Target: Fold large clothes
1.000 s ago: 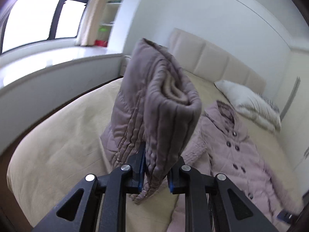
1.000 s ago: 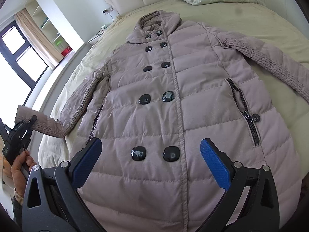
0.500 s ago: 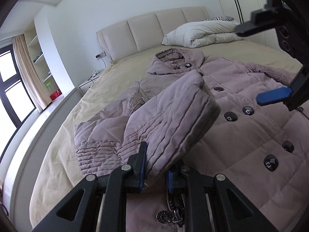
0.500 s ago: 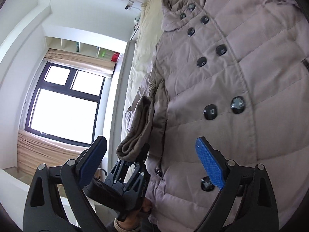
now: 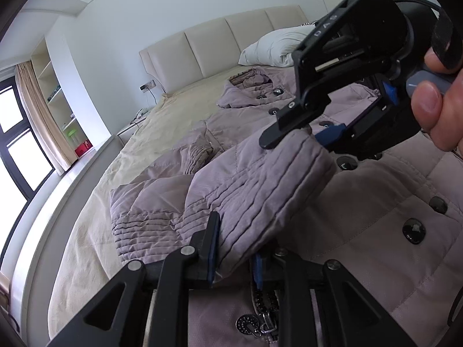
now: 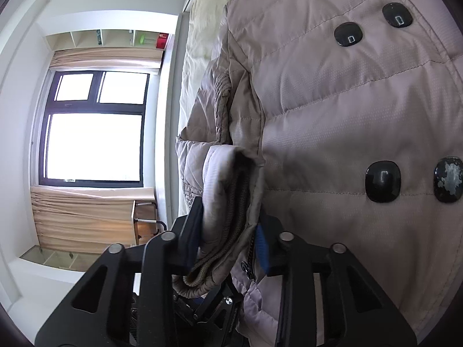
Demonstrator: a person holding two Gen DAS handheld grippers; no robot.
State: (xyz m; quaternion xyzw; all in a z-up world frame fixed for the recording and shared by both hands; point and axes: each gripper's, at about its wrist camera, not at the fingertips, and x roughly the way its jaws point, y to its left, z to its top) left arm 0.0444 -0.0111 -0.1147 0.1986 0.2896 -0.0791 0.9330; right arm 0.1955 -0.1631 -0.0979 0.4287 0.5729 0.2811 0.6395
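Note:
A mauve quilted coat [image 5: 376, 202] with black buttons lies face up on the bed; it also fills the right wrist view [image 6: 347, 101]. My left gripper [image 5: 234, 257] is shut on the coat's sleeve [image 5: 254, 185], held folded over the coat's front. My right gripper [image 6: 228, 240] is shut on the sleeve's cuff end [image 6: 228, 190]; in the left wrist view my right gripper [image 5: 306, 137] clamps the far end of the same sleeve. A zipper pull [image 5: 266, 324] shows below my left fingers.
The beige bed sheet [image 5: 139, 150] stretches left to a white ledge under a window [image 6: 92, 127]. A padded headboard [image 5: 220, 46] and a white pillow [image 5: 275, 46] are at the far end. Shelves [image 5: 58, 98] stand by the curtain.
My right gripper has moved in and closed on the sleeve's cuff end, where it was open above the coat. My left gripper still holds the sleeve over the coat's front.

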